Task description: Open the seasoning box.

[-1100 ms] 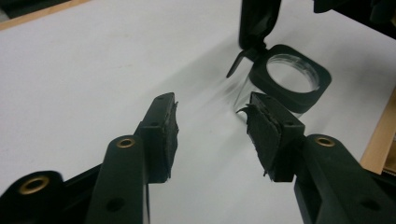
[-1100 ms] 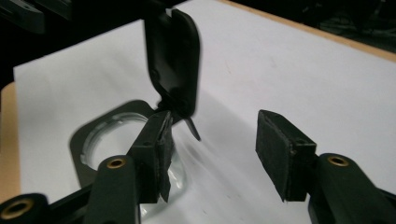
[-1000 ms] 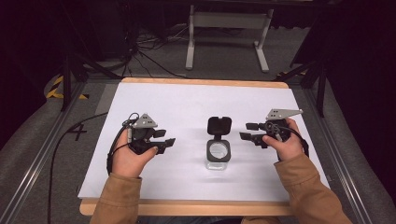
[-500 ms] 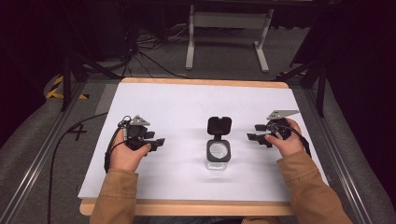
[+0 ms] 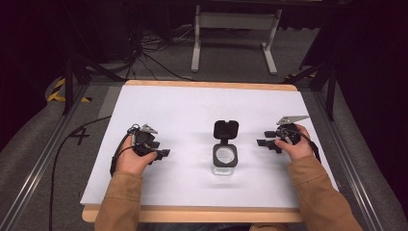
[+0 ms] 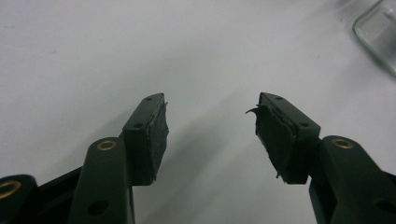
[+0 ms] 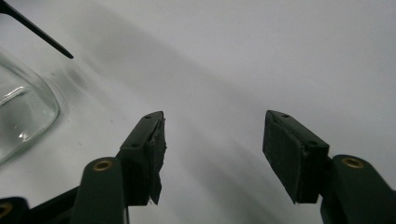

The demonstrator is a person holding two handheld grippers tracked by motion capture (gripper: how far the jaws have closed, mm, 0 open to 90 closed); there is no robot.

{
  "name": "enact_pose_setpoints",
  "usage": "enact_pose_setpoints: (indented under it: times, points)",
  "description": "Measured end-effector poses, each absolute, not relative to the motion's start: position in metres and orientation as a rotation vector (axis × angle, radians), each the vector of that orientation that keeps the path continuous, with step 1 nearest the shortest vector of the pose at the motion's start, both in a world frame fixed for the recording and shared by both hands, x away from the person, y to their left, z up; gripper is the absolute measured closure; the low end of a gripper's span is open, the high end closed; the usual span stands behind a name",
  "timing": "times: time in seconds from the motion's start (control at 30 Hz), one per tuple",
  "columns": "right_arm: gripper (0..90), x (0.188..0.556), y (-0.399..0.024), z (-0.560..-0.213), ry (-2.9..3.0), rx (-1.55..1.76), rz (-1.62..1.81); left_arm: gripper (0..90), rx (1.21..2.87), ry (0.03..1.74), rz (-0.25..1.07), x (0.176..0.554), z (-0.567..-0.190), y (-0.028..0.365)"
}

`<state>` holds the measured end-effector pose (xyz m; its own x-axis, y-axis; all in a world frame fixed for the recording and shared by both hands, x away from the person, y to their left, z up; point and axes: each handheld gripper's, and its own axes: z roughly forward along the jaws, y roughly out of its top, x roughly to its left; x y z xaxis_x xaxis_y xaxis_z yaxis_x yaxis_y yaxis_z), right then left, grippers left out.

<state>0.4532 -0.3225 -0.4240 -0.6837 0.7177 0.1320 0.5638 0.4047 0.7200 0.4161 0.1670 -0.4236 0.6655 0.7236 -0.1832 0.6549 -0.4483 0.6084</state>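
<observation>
A small clear glass container [image 5: 225, 158] with a dark rim stands at the middle of the white table, its black hinged lid [image 5: 225, 130] flipped open toward the far side. To its left my left gripper [image 5: 162, 154] rests low over the table, open, nothing between its jaws [image 6: 210, 128]; a corner of the glass container [image 6: 378, 35] shows at the upper right of the left gripper view. To the container's right my right gripper [image 5: 262, 144] is open and empty too [image 7: 212, 149], with the glass container [image 7: 23, 112] at the left edge of its view.
The white sheet [image 5: 192, 110] covers a wooden tabletop [image 5: 192, 214]. A black cable [image 5: 62, 154] trails off the left side. A metal stand [image 5: 233, 29] and cables lie on the floor beyond the far edge.
Both hands have drawn back from the container: the left gripper moved left and toward the near edge, the right gripper moved right. Both stay open.
</observation>
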Motion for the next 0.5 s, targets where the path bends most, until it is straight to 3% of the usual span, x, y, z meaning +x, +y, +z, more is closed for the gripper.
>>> enact_pose_setpoints:
  times: [0.17,0.5]
  points:
    - [39.9,0.454,-0.322,-0.432,2.495,1.100,1.090,42.9,2.254,1.011,0.069,0.417,-0.425,0.159]
    - [38.7,0.449,-0.319,-0.432,2.495,1.078,1.087,41.5,2.238,0.985,0.073,0.419,-0.421,0.154]
